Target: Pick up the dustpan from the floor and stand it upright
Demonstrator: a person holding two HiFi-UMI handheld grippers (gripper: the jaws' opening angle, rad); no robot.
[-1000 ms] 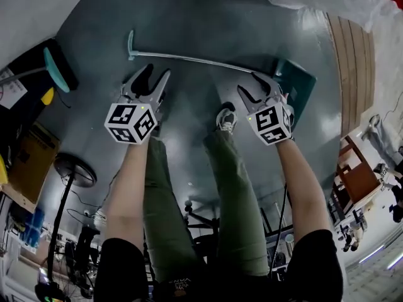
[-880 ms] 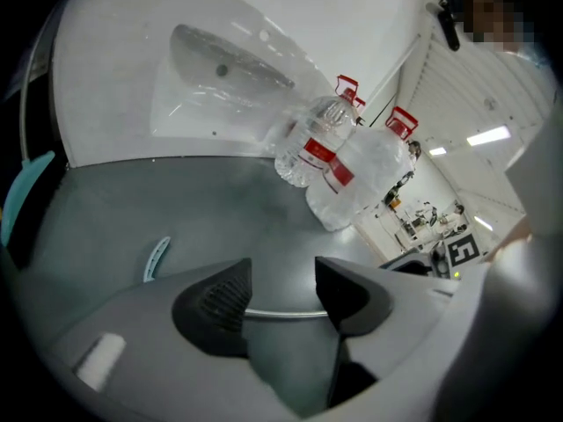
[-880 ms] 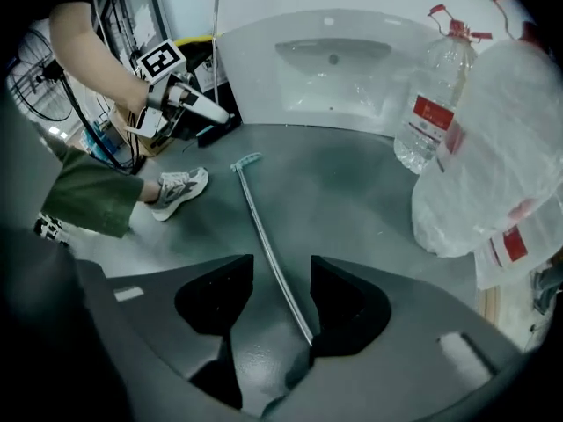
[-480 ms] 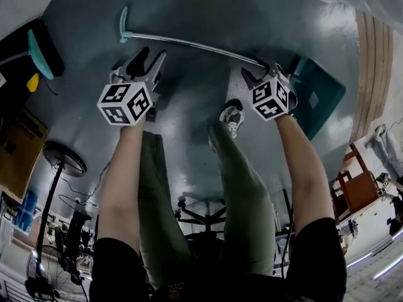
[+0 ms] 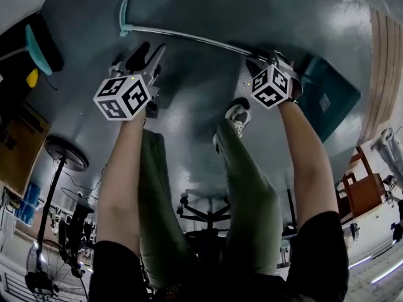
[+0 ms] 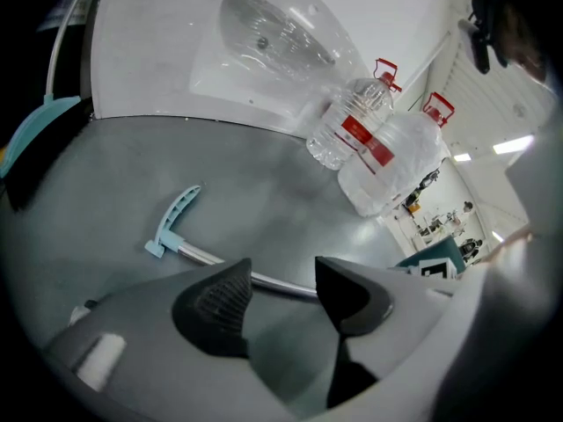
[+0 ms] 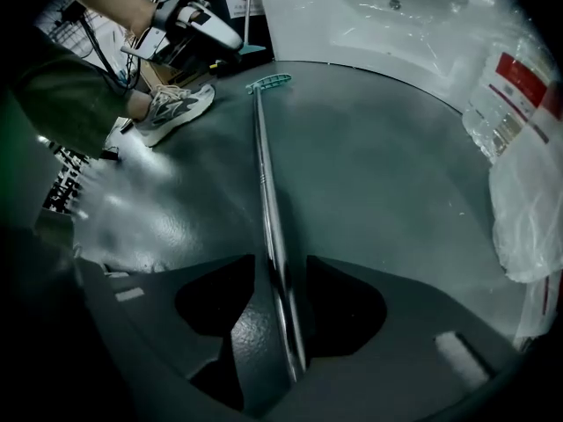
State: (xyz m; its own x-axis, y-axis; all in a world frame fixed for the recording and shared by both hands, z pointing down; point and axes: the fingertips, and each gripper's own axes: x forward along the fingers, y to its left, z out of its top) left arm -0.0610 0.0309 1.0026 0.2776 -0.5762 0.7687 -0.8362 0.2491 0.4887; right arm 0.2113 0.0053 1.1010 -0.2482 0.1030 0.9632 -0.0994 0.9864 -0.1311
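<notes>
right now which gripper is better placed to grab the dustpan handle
Right. The right gripper has its open jaws astride the dustpan handle. The left gripper is open too, but the handle lies past its tips, not between them.

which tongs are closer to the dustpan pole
Right. The right tongs straddle the pole, jaws apart; the left tongs hover open just short of it.

A glossy, dark grey-green floor (image 5: 208, 17) catches pale glare and meets a white wall (image 6: 158, 60). Two large clear water bottles (image 6: 352, 134) sit near the wall. Wooden boards (image 5: 385, 74) edge the right side. A standing fan (image 5: 65, 154) and a cardboard box (image 5: 16, 146) sit at the left.
</notes>
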